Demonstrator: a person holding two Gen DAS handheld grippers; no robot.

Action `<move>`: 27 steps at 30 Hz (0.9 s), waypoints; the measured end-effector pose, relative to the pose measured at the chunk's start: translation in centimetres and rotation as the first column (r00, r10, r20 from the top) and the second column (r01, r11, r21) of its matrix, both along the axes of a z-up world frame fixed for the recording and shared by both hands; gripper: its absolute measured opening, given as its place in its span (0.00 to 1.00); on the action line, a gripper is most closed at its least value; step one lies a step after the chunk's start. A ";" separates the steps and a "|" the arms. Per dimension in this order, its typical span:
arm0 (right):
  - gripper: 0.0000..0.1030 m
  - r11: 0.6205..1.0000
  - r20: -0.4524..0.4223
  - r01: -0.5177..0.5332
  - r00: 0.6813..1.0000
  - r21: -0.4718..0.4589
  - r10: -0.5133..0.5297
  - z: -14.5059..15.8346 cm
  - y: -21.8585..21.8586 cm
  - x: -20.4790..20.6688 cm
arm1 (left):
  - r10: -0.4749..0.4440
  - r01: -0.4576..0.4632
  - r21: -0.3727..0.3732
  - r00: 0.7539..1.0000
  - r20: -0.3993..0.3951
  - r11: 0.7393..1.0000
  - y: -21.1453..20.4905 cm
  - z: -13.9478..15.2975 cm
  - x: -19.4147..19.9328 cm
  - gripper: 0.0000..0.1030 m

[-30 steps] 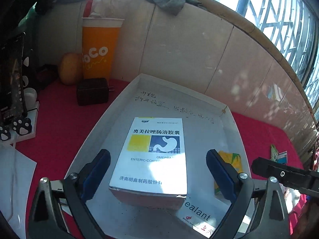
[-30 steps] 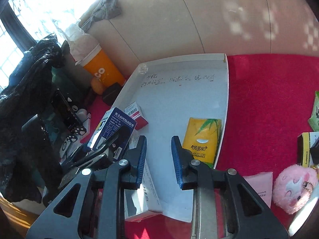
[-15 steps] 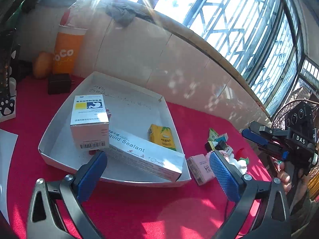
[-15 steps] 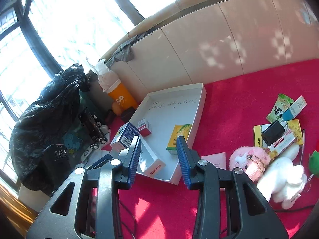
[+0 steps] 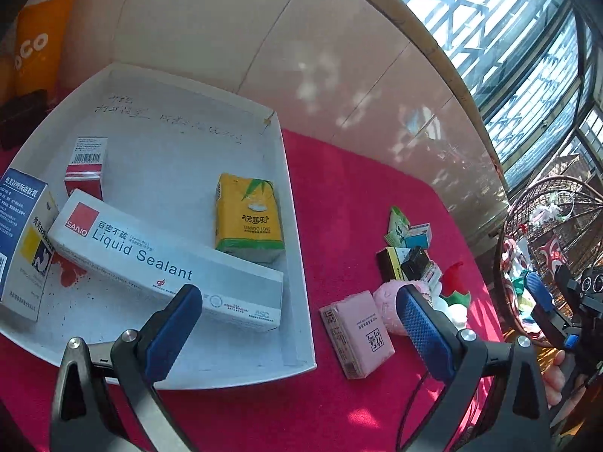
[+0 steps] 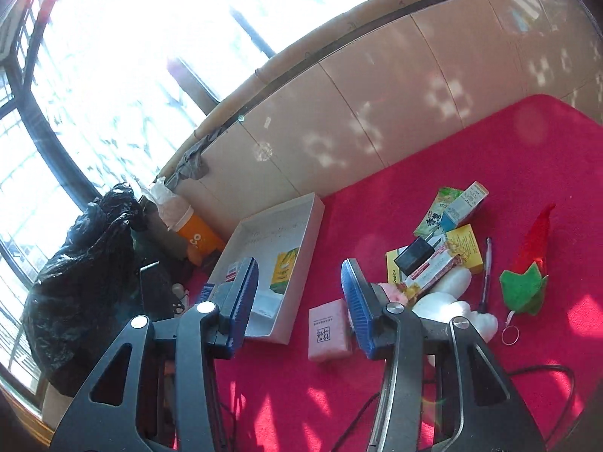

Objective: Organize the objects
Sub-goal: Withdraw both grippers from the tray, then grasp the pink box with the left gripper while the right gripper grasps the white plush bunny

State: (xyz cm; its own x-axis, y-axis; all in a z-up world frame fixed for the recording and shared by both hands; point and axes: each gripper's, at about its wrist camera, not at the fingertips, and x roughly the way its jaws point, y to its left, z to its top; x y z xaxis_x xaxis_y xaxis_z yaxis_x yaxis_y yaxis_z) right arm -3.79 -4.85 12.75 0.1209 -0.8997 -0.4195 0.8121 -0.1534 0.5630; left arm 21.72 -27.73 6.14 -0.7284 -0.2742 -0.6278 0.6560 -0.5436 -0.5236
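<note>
A white tray (image 5: 290, 203) on the red cloth holds a Liquid Sealant box (image 5: 162, 260), a yellow tissue pack (image 5: 247, 222), a blue-white medicine box (image 5: 22, 248) and a small red-white box (image 5: 84, 165). A pink box (image 5: 356, 333) lies on the cloth just right of the tray. My left gripper (image 5: 297, 324) is open and empty, above the tray's near right corner. My right gripper (image 6: 299, 301) is open and empty, high above the cloth, with the pink box (image 6: 328, 329) between its fingers in view. The tray (image 6: 305, 233) lies beyond it.
A heap of small boxes (image 6: 441, 248), a white and pink plush (image 6: 452, 301), a pen (image 6: 486, 275) and a red-green felt toy (image 6: 527, 275) lie right of the tray. An orange cup (image 6: 198, 237) and a black bag (image 6: 83, 282) stand at the left. A wire basket (image 5: 546, 248) is at the far right.
Both grippers have pulled back and up from the tray. The right gripper's jaws have opened wider. The left view has swung right, off the medicine box towards the pink box.
</note>
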 end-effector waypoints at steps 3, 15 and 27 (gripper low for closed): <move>0.71 0.994 -0.084 0.087 0.992 -0.064 -0.092 1.0 2.1 -1.1 | 0.015 -0.016 -0.106 1.000 -0.009 0.994 2.6 1.2 -0.3 1.00; 0.83 0.947 -0.164 0.268 0.957 0.174 -0.241 -5.2 4.1 -7.8 | -0.136 0.197 -0.306 0.968 0.209 0.931 10.1 -0.3 -6.5 1.00; 0.83 0.949 -0.257 0.048 0.966 0.312 0.035 -9.6 -1.9 -3.3 | -0.124 0.238 -0.262 0.914 0.387 0.935 9.7 -3.9 -11.8 1.00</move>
